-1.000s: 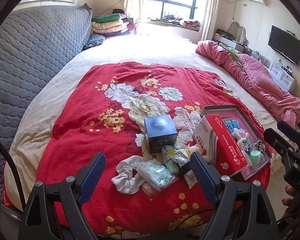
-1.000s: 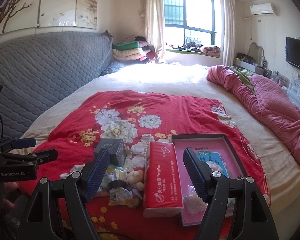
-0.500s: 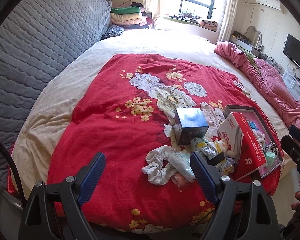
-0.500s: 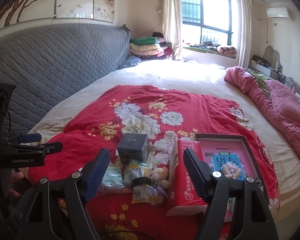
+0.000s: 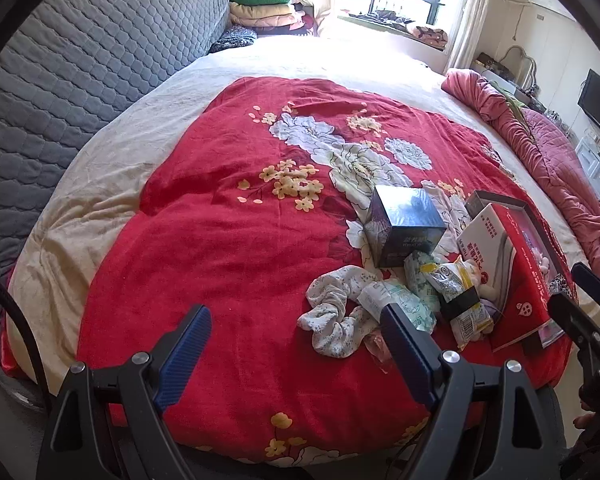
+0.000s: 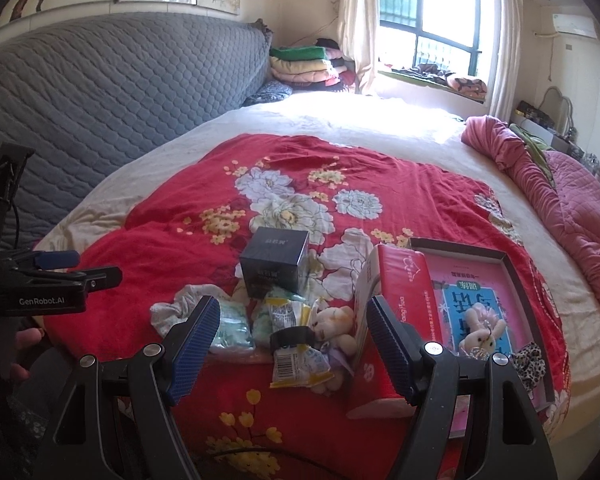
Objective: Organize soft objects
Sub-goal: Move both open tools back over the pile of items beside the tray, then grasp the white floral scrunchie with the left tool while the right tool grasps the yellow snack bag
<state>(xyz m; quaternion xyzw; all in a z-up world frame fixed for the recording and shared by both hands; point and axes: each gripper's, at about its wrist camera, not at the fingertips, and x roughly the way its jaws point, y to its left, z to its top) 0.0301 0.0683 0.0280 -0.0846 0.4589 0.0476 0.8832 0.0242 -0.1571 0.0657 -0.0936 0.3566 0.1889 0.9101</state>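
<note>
**Both grippers spread above a pile on the bed**

The left gripper (image 5: 296, 344) and right gripper (image 6: 294, 330) hung with jaws wide apart, holding nothing. On the red blanket (image 5: 228, 240) lay a white scrunchie (image 5: 332, 312), packets (image 6: 296, 344) and a small teddy (image 6: 334, 322), heaped between a dark box (image 6: 274, 266) and a red tissue pack (image 6: 396, 312). A plush rabbit (image 6: 482, 330) lay in the tray (image 6: 516, 276).

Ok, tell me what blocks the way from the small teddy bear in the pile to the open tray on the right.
The red tissue pack stands on its side between the small teddy bear and the open tray, leaning along the tray's near edge. The bear would have to be lifted over it. Both grippers are open and empty.
</note>
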